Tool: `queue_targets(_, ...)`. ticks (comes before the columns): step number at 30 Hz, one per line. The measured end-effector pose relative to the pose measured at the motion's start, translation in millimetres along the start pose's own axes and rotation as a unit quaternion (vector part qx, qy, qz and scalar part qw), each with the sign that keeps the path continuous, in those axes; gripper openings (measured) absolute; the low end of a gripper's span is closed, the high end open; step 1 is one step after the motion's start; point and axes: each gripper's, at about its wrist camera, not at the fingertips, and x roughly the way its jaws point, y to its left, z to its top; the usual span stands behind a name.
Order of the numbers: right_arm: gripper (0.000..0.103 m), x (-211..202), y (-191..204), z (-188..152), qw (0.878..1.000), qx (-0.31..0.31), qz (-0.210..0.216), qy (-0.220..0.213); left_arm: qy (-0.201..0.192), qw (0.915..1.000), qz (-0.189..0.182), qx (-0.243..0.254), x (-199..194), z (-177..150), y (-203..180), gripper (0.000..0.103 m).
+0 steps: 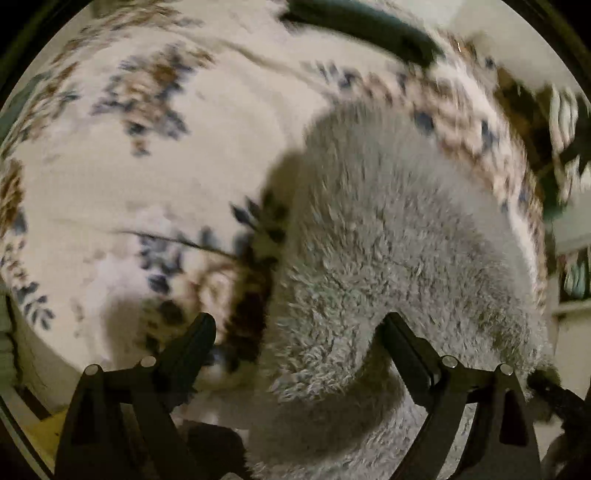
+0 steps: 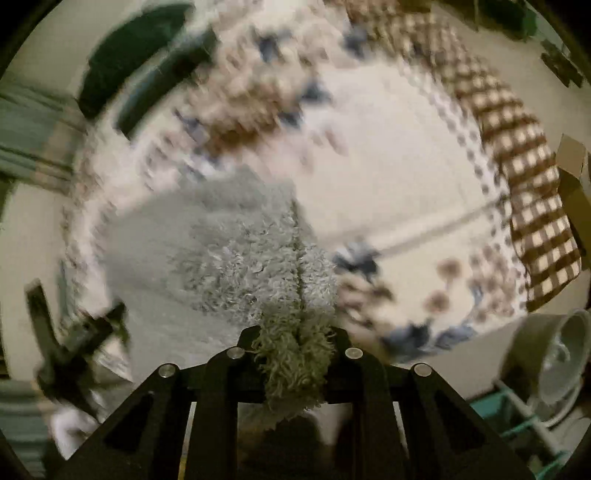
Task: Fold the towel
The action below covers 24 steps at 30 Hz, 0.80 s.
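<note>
A fluffy grey towel [image 1: 388, 229] lies on a white floral cloth [image 1: 184, 177]. In the left wrist view it curves down between the fingers of my left gripper [image 1: 297, 328], which stand wide apart and open, one on each side of the fabric. In the right wrist view my right gripper [image 2: 294, 341] is shut on a bunched edge of the towel [image 2: 255, 258], with a tuft squeezed between its tips. The towel spreads away from it to the left, with a fold line running up the middle. My left gripper [image 2: 74, 332] shows blurred at the lower left.
The floral cloth [image 2: 399, 177] has a brown checked border [image 2: 535, 206]. A dark green object [image 1: 369, 26] lies at the far edge. A grey fan [image 2: 554, 362] and a teal rack [image 2: 517, 410] stand at the lower right, and a cardboard box [image 2: 572, 177] is at the right.
</note>
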Motion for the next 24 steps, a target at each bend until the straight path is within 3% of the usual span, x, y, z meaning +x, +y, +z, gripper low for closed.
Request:
queue_targets(2, 0.034, 23.1, -9.4, 6.4, 0.998, 0.014, 0.022, 0.059, 0.020, 0.9998, 0.004, 0.005, 10.0, 2.0, -1.2, 0.092)
queue_targets(3, 0.048, 23.1, -14.2, 11.4, 0.997, 0.033, 0.046, 0.058, 0.020, 0.9998, 0.000, -0.001, 7.3, 4.4, 1.1, 0.092)
queue_targets(4, 0.071, 19.2, -16.4, 15.4, 0.996, 0.043, 0.066, 0.041, 0.017, 0.9998, -0.005, -0.003, 2.3, 7.4, 3.2, 0.092)
queue_targets(6, 0.097, 7.5, -20.6, 29.4, 0.990, 0.066, 0.124, -0.009, 0.010, 0.9999, -0.010, -0.004, -8.0, 14.2, 5.9, 0.092)
queue_targets(7, 0.097, 8.4, -22.0, 41.5, 0.985, 0.080, 0.150, -0.023, 0.005, 0.9999, -0.013, -0.005, -12.0, 18.0, 6.4, 0.092)
queue_targets(9, 0.097, 24.7, -22.3, 60.6, 0.979, 0.099, 0.176, -0.011, -0.003, 0.9998, -0.019, -0.009, -17.8, 28.6, 5.7, 0.092)
queue_targets(12, 0.093, 71.0, -15.0, 89.5, 0.973, 0.122, 0.190, 0.054, -0.001, 1.0000, -0.009, -0.001, -11.1, 40.7, 3.0, 0.092)
queue_targets(13, 0.062, 77.5, -11.9, 95.1, 0.972, 0.124, 0.192, 0.060, 0.004, 1.0000, -0.008, 0.002, -6.2, 43.8, 3.1, 0.092)
queue_targets(14, 0.041, 77.4, -6.8, 97.3, 0.973, 0.116, 0.191, 0.050, 0.008, 0.9999, -0.008, 0.003, -3.1, 43.4, 3.0, 0.092)
queue_targets(15, 0.036, 65.8, 3.9, 99.0, 0.983, 0.090, 0.160, 0.017, 0.011, 0.9999, -0.008, 0.005, 0.8, 45.2, 2.3, 0.092)
queue_targets(18, 0.033, 21.8, 31.2, 99.6, 0.989, 0.022, 0.107, -0.103, 0.017, 0.9996, -0.021, 0.009, 11.1, 50.5, -0.7, 0.099)
queue_targets(19, 0.033, 21.4, 35.8, 101.0, 0.989, 0.008, 0.084, -0.119, 0.021, 0.9993, -0.032, 0.002, 18.3, 52.3, 0.3, 0.103)
queue_targets(21, 0.034, 37.2, 28.9, 108.6, 0.993, 0.017, 0.053, -0.101, 0.037, 0.9981, -0.047, -0.017, 28.6, 53.2, 3.3, 0.103)
queue_targets(23, 0.038, 66.7, 15.3, 113.6, 0.997, 0.040, 0.059, -0.026, 0.043, 0.9972, -0.053, -0.031, 29.6, 53.3, 6.1, 0.103)
queue_targets(24, 0.049, 73.6, 12.5, 116.1, 0.997, 0.047, 0.069, 0.001, 0.042, 0.9972, -0.051, -0.033, 26.7, 52.8, 6.7, 0.103)
